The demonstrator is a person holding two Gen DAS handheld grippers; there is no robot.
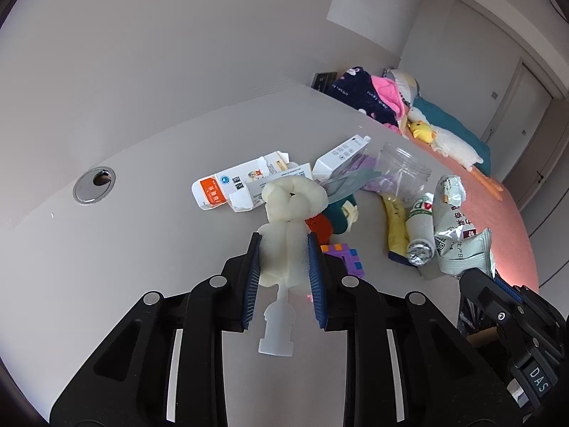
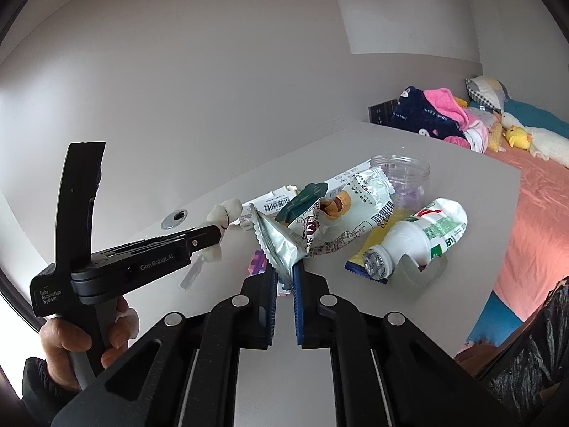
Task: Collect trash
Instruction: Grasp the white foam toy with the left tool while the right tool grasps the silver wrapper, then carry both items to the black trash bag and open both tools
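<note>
My left gripper [image 1: 284, 240] is shut on a cream plush toy [image 1: 290, 213] with a white tag, held just above the grey table [image 1: 142, 235]; it also shows in the right wrist view [image 2: 217, 229]. My right gripper [image 2: 286, 272] is shut on a silver and white snack wrapper [image 2: 281, 238], lifted over the table; the wrapper shows in the left wrist view [image 1: 457, 227]. A white plastic bottle [image 2: 419, 238] with a foil top lies on a yellow packet. Torn white boxes [image 1: 234, 185] lie behind the plush.
A clear plastic jar [image 1: 402, 170] stands at the back. Purple blocks [image 1: 345, 252] and red and teal items [image 1: 330, 219] lie mid-table. A round cable hole [image 1: 94, 183] is at the left. A black trash bag [image 2: 526, 348] is at the lower right. A bed [image 2: 533, 206] with plush toys is beyond.
</note>
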